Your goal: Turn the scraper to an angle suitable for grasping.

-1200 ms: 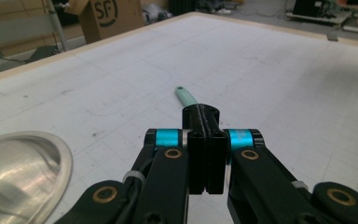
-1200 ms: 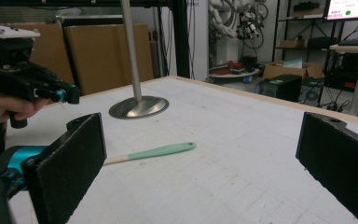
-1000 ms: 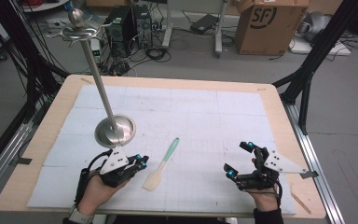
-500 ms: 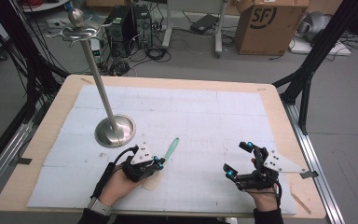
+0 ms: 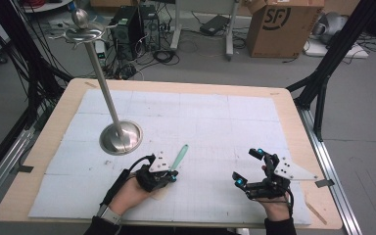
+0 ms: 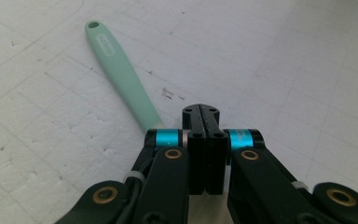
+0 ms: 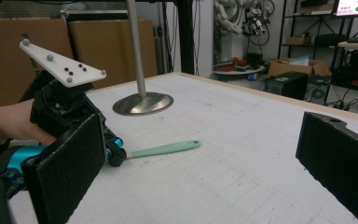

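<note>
A mint-green spatula (image 5: 180, 154) with a beige blade lies on the white gridded mat, handle pointing away from me. My left gripper (image 5: 172, 176) sits low over its blade end. In the left gripper view the jaws (image 6: 200, 114) are pressed flat together, and the spatula handle (image 6: 121, 74) runs out from under their left side, not between them. The right gripper view has the left gripper (image 7: 116, 156) at the near end of the spatula (image 7: 163, 149). My right gripper (image 5: 247, 165) rests at the mat's front right, open wide (image 7: 205, 168), holding nothing.
A tall metal stand with a round base (image 5: 121, 138) rises on the left of the mat, just beyond my left hand; its base (image 7: 143, 103) is also in the right gripper view. The wooden table edge (image 5: 301, 127) borders the mat. Boxes and cables lie on the floor beyond.
My left gripper has moved right, from beside the spatula to over its blade end. The spatula and the right gripper have stayed put.
</note>
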The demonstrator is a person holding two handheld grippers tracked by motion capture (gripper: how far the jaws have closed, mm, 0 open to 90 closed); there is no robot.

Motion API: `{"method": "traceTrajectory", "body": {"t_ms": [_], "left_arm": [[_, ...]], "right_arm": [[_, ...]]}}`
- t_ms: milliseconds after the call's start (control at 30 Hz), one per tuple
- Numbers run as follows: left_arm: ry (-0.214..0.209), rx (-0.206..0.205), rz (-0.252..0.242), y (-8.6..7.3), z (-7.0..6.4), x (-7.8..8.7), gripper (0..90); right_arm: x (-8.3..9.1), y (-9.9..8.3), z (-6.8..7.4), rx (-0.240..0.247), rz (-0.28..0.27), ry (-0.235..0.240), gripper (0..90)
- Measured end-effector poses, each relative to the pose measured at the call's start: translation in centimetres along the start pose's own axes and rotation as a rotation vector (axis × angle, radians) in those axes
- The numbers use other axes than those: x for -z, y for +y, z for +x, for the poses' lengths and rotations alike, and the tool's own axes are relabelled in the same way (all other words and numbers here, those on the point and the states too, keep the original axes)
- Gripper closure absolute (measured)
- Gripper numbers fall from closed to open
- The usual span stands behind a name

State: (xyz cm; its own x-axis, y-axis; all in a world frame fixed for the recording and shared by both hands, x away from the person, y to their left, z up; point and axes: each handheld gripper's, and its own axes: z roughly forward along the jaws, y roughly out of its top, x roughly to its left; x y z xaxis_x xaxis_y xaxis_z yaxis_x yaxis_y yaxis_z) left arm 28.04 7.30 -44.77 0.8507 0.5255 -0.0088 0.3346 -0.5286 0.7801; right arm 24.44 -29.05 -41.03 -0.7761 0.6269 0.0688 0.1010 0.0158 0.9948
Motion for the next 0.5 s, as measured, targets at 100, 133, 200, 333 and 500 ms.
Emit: {"method": "traceTrajectory", "body": {"t_ms": [100,133,200,333,500], "left_arm": [[0.003,-0.014,0.004,0.0,-0.1,0.1,89.8],[0.006,-0.017,0.008,-0.1,-0.1,0.2,89.8],[0.008,-0.015,0.018,-0.2,-0.2,0.4,89.9],[0.010,-0.018,0.028,-0.6,-0.2,1.0,89.9],[0.005,-0.014,0.026,-1.6,0.1,2.3,89.9]], "right_arm": [[0.0,0.0,0.0,-0.002,0.006,-0.001,0.4],[0.0,0.0,0.0,-0.002,0.006,0.000,0.3],[0.0,0.0,0.0,0.000,0.004,-0.002,0.3],[0.0,-0.1,0.0,-0.005,0.009,-0.001,0.3],[0.0,-0.2,0.0,-0.004,0.014,-0.003,0.3]]}}
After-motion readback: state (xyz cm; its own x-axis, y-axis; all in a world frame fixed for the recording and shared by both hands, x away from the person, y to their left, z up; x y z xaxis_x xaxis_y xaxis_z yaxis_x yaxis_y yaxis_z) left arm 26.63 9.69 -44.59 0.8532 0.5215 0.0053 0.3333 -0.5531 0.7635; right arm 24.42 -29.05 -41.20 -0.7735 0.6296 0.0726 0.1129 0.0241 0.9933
